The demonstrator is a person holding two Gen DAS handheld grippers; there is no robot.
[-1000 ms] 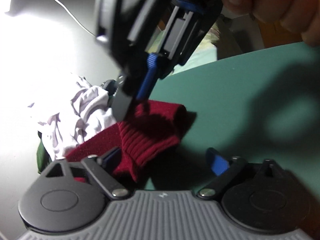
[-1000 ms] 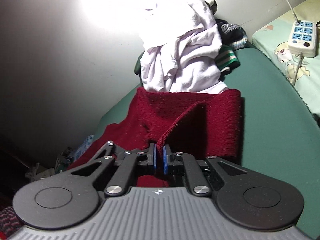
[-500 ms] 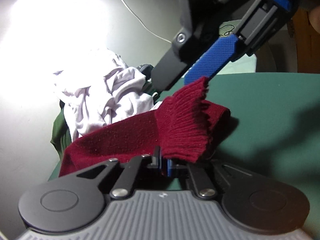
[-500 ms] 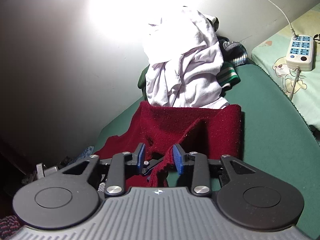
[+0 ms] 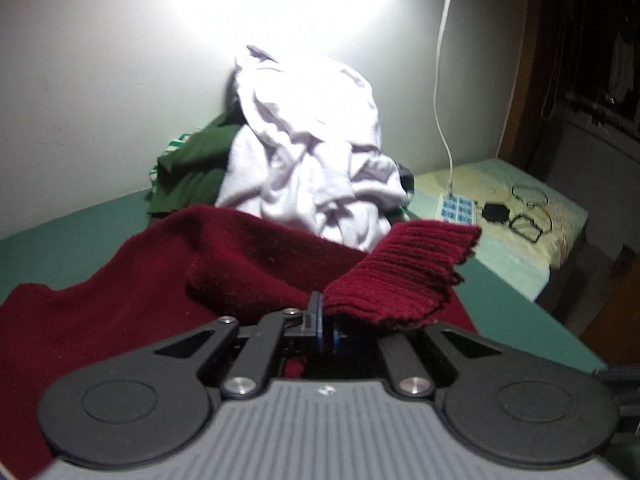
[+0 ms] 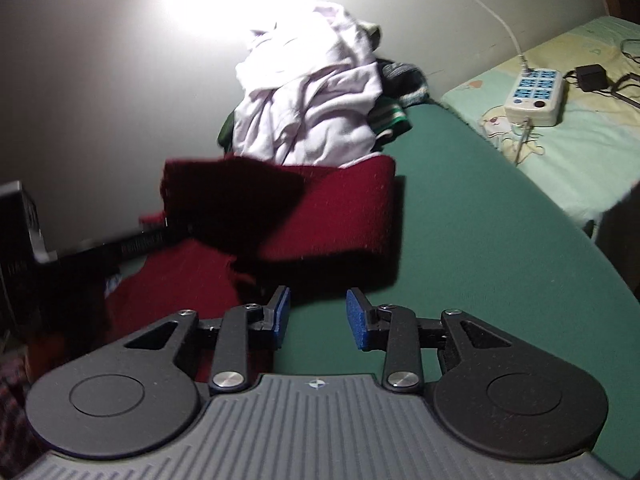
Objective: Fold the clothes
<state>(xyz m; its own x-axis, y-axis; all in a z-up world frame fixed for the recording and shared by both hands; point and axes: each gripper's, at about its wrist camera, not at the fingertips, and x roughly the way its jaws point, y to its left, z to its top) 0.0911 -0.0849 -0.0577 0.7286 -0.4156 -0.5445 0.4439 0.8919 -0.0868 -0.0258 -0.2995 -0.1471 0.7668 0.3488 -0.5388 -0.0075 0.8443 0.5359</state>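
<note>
1. Far left, in the left wrist view, the dark red sweater (image 5: 120, 300) spreads over the green table (image 5: 60, 248), its body lying partly flat and partly bunched, so the fold looks only begun
2. At the centre of that view the left gripper (image 5: 325, 320) is clenched on the sweater: its blue pads are pressed together with knit between them, and the ribbed cuff (image 5: 404, 272) flops over to the right of the jaws, lifted off the table
3. Behind it, against the wall, a heap of unfolded laundry waits: a pale lilac garment (image 5: 308, 152) on top and a dark green garment (image 5: 192, 176) to its left. None of it looks folded, so by my reading most of the task is left
4. To the right, beyond the table edge, a power strip (image 5: 456, 208) lies on a bed
5. In the right wrist view the left gripper's dark body enters from the left edge and holds up a flap of the sweater, which throws a shadow on the layer below
6. Right of that, the right gripper (image 6: 319, 318) is released: its blue pads stand well apart over bare green table, just short of the sweater's near edge, holding nothing
7. I judge the sweater to be mid-fold with 1 sleeve being carried; it needs laying down and smoothing, then the pile comes next
</note>
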